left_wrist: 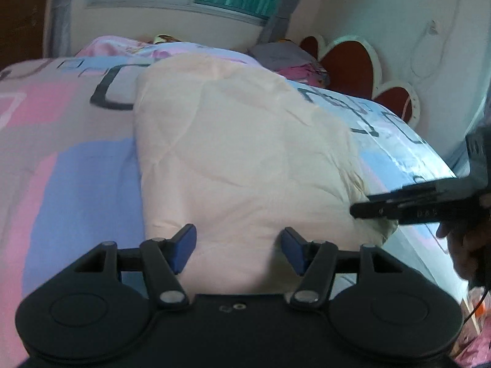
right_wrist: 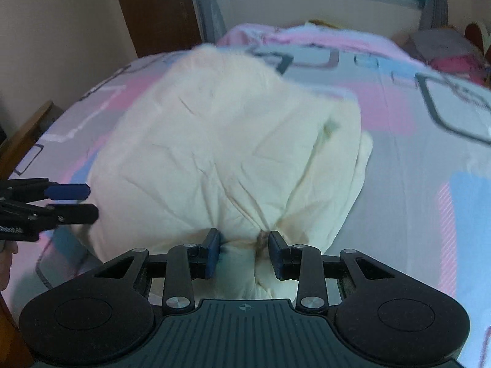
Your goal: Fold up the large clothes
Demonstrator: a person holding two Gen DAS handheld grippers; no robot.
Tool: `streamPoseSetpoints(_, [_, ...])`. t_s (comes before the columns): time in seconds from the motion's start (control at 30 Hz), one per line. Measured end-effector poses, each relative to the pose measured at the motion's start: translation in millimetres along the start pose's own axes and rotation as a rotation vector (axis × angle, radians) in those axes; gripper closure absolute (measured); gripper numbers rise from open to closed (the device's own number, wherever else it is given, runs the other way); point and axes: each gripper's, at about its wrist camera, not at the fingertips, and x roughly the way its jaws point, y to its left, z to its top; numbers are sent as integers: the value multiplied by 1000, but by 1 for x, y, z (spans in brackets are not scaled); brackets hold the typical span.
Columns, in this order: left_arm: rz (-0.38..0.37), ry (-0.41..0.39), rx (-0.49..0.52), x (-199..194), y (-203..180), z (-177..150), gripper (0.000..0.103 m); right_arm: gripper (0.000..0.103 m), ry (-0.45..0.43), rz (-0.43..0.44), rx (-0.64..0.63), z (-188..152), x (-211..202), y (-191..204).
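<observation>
You were mid-fold: the cream garment (right_wrist: 227,159) lay on the bed (right_wrist: 429,153) toward its near edge. Right gripper (right_wrist: 244,253) jaws were clamped on a bunched hem. Left gripper (left_wrist: 237,250) jaws stood apart over cloth, gripping nothing. Next: probably lay the hem flat. Only the left view showed your hand (left_wrist: 469,245).

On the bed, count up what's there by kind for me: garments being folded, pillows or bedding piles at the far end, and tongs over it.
Cream garment: 1
Bedding piles at the far end of the bed: 2, the pink quilt and the grey and pink heap
Tongs: 2, left tongs and right tongs
Total: 5
</observation>
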Motion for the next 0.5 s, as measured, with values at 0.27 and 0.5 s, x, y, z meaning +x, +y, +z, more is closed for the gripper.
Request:
streamPoseSetpoints(0.27, [113, 23, -32, -30, -16, -30, 44, 69, -89, -11, 4, -27, -65, -3])
streamPoseSetpoints(0.5, [172, -52, -51, -77, -69, -62, 44, 69, -143, 4, 33, -76, -127, 3])
